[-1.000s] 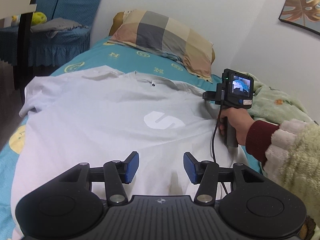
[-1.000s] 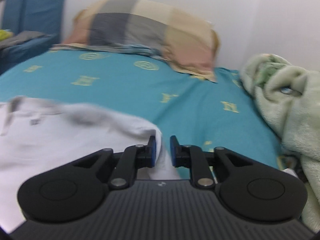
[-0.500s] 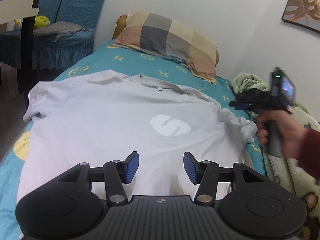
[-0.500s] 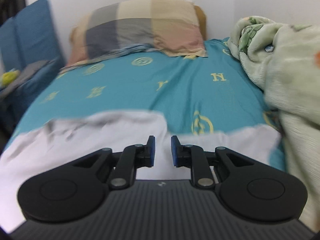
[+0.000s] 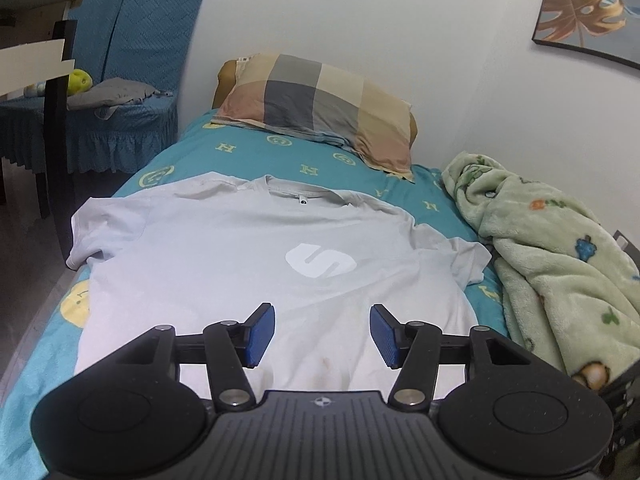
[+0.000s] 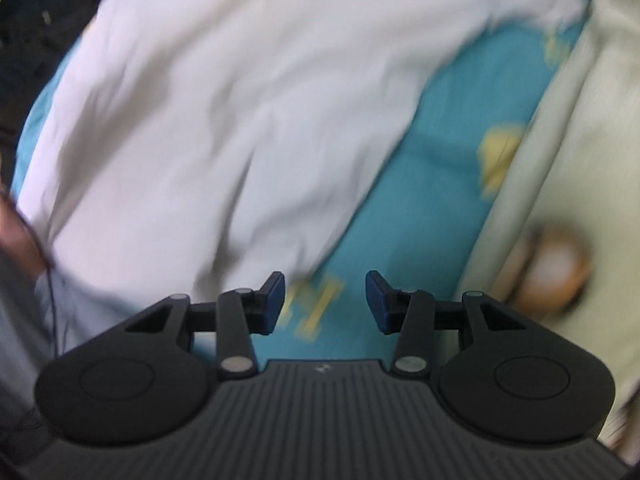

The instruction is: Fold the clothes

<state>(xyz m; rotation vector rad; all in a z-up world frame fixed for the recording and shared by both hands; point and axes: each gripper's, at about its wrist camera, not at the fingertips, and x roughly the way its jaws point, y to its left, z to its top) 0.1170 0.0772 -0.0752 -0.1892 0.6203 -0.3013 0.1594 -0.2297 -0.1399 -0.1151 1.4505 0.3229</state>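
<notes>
Gone from the left wrist view was the right tool with the hand that held it, which half a second earlier had hovered beside the T-shirt's (image 5: pixel 248 264) right sleeve; its fingers, then nearly together, now stood wide apart and held nothing. That right tool (image 6: pixel 325 300) had swung to look down at the bed sheet (image 6: pixel 420 184) just past the shirt's edge, in a blurred picture. The left tool (image 5: pixel 322 332) was spread open as before, empty, above the shirt's hem.

The white T-shirt lay flat, front up, on the teal sheet, collar toward the checked pillow (image 5: pixel 320 108), both sleeves out.

Only the left view showed the pillow, the shirt's white logo (image 5: pixel 320 260), the green fleece blanket (image 5: pixel 560 264) heaped beside the shirt, and the blue chairs (image 5: pixel 132 40) beyond it. Only the right view showed the shirt's side edge close, with bare sheet between it and the blanket.
</notes>
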